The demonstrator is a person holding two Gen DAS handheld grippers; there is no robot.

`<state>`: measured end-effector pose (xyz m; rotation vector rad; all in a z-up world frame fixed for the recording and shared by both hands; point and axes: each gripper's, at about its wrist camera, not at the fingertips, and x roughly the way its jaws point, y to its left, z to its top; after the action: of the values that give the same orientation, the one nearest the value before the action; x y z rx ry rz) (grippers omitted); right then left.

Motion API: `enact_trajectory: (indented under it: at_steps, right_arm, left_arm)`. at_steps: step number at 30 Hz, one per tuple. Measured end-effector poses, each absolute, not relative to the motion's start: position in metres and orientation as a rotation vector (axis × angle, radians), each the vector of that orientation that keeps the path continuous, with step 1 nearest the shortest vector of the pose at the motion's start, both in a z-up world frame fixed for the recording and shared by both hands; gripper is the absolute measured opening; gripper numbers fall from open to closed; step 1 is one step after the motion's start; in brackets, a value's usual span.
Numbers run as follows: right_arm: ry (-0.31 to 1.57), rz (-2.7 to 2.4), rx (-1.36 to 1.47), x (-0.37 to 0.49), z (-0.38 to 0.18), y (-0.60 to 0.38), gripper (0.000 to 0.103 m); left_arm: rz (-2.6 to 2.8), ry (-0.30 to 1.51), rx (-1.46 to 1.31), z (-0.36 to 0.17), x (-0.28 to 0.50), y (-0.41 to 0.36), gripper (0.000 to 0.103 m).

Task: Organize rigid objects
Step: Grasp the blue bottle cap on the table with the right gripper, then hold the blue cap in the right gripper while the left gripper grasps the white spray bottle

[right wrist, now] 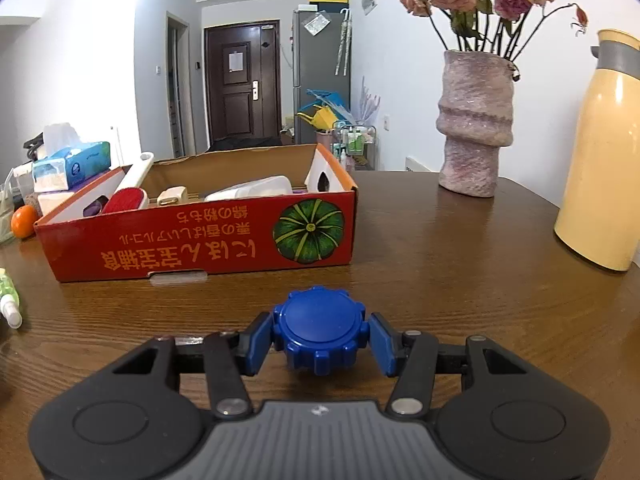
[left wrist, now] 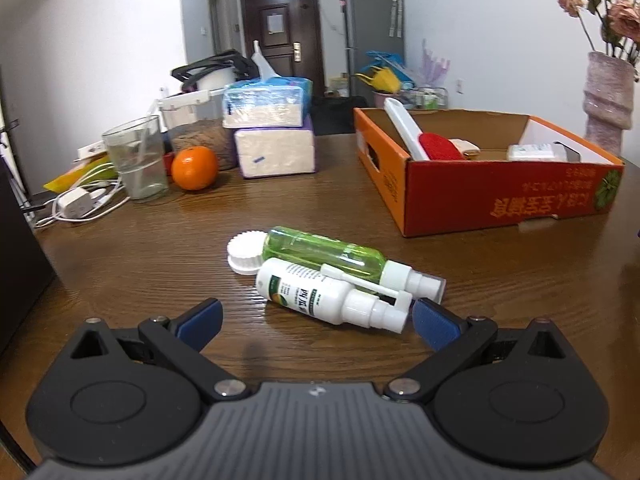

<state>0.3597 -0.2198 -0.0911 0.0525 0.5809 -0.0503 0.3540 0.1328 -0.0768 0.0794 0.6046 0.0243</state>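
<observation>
In the left wrist view, a green spray bottle (left wrist: 332, 254), a white spray bottle (left wrist: 320, 292) and a white ribbed cap (left wrist: 246, 251) lie together on the wooden table. My left gripper (left wrist: 318, 322) is open and empty just in front of them, its right pad beside the white bottle's nozzle. An orange cardboard box (left wrist: 460, 196) holding a red brush and white items stands at the right. In the right wrist view, my right gripper (right wrist: 320, 338) is shut on a blue ribbed cap (right wrist: 319, 328) just above the table, in front of the box (right wrist: 200, 240).
At the left stand a glass (left wrist: 138, 158), an orange (left wrist: 195, 168), stacked tissue packs (left wrist: 272, 136) and a white charger with cables (left wrist: 76, 204). A pink vase with roses (right wrist: 474, 120) and a yellow thermos (right wrist: 604, 152) stand at the right.
</observation>
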Motion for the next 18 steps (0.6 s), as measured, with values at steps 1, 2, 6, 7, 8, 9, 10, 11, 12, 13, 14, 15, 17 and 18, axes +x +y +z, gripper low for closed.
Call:
enact_trajectory:
  at_steps: [1,2,6,7,8,9,10,11,12,13,14,15,17,18]
  right_arm:
    - [0.58,-0.053,0.053,0.358,-0.091,-0.22,0.051]
    - [0.579,-0.057,0.055,0.356,-0.091,-0.22,0.051]
    - [0.576,-0.069,0.059,0.351,-0.09,-0.219,0.051]
    - [0.575,-0.071,0.059,0.35,-0.09,-0.218,0.051]
    - [0.574,-0.074,0.06,0.348,-0.09,-0.218,0.051]
    - [0.571,-0.077,0.06,0.346,-0.09,-0.217,0.051]
    - [0.568,-0.08,0.06,0.344,-0.09,-0.216,0.051]
    - [0.564,-0.083,0.06,0.342,-0.09,-0.216,0.051]
    - [0.562,-0.086,0.062,0.34,-0.089,-0.215,0.051]
    - [0.56,-0.09,0.065,0.338,-0.089,-0.215,0.051]
    - [0.558,-0.093,0.069,0.335,-0.089,-0.215,0.051]
    - [0.556,-0.097,0.072,0.333,-0.088,-0.215,0.051]
    - [0.552,-0.103,0.074,0.33,-0.088,-0.214,0.051]
    - [0.55,-0.107,0.073,0.329,-0.088,-0.214,0.051]
  left_arm:
    - [0.014,0.605,0.082,-0.077,0.355,0.133,0.103]
    - [0.001,0.602,0.084,-0.077,0.355,0.133,0.103]
    - [-0.047,0.606,0.109,-0.081,0.359,0.134,0.103]
    - [-0.054,0.609,0.117,-0.082,0.361,0.134,0.103]
    - [-0.062,0.613,0.124,-0.082,0.362,0.134,0.103]
    - [-0.065,0.615,0.126,-0.083,0.364,0.135,0.103]
    - [-0.069,0.619,0.127,-0.084,0.366,0.137,0.103]
    - [-0.073,0.622,0.125,-0.084,0.367,0.138,0.103]
    - [-0.079,0.623,0.122,-0.084,0.369,0.139,0.103]
    - [-0.085,0.624,0.122,-0.084,0.37,0.141,0.103]
    - [-0.089,0.625,0.123,-0.085,0.371,0.142,0.103]
    - [-0.095,0.625,0.125,-0.085,0.371,0.144,0.103]
    - [-0.108,0.628,0.13,-0.086,0.375,0.146,0.103]
    - [-0.115,0.629,0.131,-0.086,0.376,0.147,0.103]
